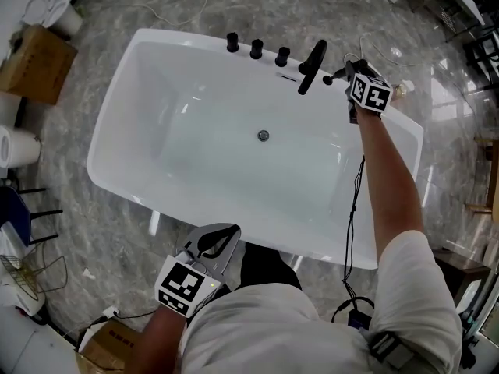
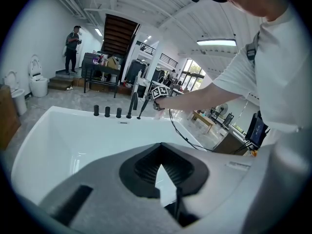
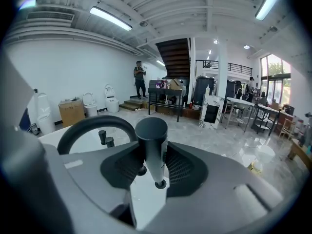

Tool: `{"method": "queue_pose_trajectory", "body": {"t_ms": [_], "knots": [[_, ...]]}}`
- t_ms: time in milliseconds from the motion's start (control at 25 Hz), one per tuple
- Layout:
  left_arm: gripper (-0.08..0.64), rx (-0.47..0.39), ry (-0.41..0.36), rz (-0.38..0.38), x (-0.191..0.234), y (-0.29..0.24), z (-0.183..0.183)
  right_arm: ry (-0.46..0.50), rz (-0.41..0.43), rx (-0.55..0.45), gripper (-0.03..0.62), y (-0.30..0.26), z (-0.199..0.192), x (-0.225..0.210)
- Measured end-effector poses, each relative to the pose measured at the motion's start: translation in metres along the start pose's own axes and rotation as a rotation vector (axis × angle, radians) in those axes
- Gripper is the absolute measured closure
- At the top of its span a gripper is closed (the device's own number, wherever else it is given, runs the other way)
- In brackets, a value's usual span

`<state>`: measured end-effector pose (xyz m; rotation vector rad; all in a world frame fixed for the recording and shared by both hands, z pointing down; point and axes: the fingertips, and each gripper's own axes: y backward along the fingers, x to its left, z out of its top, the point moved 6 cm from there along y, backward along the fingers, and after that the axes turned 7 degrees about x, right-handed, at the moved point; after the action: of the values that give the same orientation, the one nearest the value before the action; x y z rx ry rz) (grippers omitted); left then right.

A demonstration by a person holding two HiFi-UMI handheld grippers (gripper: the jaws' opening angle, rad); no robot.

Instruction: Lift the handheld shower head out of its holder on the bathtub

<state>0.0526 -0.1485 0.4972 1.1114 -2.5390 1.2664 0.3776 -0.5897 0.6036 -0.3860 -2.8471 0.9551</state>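
Close by, the left claw (image 1: 231,232) hangs just short of the white bathtub's (image 1: 156,158) near rim, its tips pressed together on nothing. Across the tub, the right claw (image 3: 152,156) pinches the shower head (image 3: 151,133), a matte black stick with a flat round top. It stands upright between the pads at the far rim. Left of that claw arches the black spout (image 3: 92,126), with three black knobs (image 1: 256,49) further left.

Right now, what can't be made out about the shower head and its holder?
- Holder: in the head view it is hidden behind the marker cube on the right gripper. In the right gripper view it lies below that gripper's body.
- Whether the handheld shower head sits in it or is already out: same cause.
- Its hose: out of sight in every view.
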Motion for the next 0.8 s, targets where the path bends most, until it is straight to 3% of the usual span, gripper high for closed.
{"method": "queue_pose_trajectory", "body": {"t_ms": [800], "knots": [[0.554,-0.034,-0.094,-0.033,-0.022,0.043,0.007,0.039,0.030,-0.118,0.448,0.114,0.046,0.017]]}}
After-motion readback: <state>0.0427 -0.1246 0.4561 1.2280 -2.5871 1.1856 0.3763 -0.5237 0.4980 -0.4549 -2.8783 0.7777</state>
